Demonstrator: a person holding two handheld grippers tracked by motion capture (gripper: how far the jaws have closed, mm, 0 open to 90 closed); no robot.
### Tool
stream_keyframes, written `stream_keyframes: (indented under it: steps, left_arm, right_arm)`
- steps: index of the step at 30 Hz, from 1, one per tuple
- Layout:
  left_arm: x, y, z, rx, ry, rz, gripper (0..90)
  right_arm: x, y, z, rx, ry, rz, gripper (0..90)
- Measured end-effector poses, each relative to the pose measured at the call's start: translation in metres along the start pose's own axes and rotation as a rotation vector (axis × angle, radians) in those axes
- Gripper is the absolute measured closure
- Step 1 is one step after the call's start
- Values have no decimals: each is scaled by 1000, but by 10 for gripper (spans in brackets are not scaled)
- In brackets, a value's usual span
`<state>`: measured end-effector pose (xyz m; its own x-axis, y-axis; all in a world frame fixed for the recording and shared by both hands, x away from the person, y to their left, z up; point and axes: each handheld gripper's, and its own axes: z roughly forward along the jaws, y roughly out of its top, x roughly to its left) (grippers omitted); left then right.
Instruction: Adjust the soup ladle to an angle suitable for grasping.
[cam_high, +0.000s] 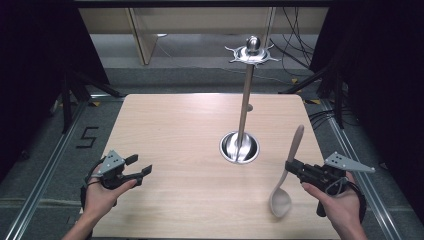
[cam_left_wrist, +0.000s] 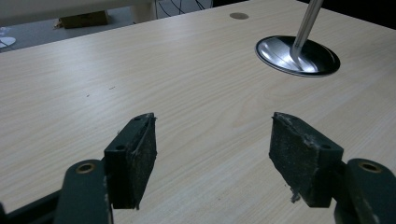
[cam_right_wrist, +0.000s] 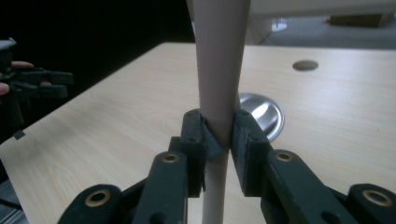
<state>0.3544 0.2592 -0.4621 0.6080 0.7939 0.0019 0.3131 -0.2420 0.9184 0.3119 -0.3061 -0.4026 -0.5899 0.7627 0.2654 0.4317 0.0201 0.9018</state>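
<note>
Pale wood table (cam_high: 175, 130), left gripper (cam_high: 138, 167) gaping idle at its near-left edge, right gripper (cam_high: 291, 167) clamped on beige spoon (cam_high: 289, 165) mid-handle, bowl hanging down, handle tip slanting up-left toward hook stand (cam_high: 246, 100) just beyond.

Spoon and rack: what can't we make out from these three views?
- Spoon bowl: in the right gripper view it falls below the bottom edge, behind the right gripper; blurred in the high view.
- Handle tip: cut off by the top edge of the right gripper view.
- Utensil rack hooks: too small in the high view; the left gripper view cuts the pole off at its top edge.
- Left gripper: open, with nothing between its jaws.
</note>
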Motion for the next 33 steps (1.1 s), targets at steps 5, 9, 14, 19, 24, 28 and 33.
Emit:
stream_keyframes:
  steps: [5, 9, 14, 19, 24, 28, 33]
  left_arm:
    - [-2, 1, 0, -6, -7, -13, 313]
    - [-2, 1, 0, -8, -6, -24, 313]
    - [-2, 1, 0, -9, -3, -25, 314]
    - [0, 4, 0, -16, -5, 10, 314]
    - [-1, 8, 1, -29, -8, -1, 313]
    - [-2, 15, 4, -41, -12, 3, 314]
    - [-2, 23, 8, -58, -13, -4, 314]
  right_arm:
    - [2, 3, -2, -82, -9, -41, 763]
    - [4, 14, -3, -126, -8, -64, 763]
    - [8, 25, -3, -138, -27, -71, 763]
    - [9, 27, -2, -153, -36, -94, 763]
    - [11, 26, -2, -154, -41, -103, 763]
    - [10, 26, -2, -161, -44, -103, 763]
    - [10, 23, 0, -155, -41, -104, 763]
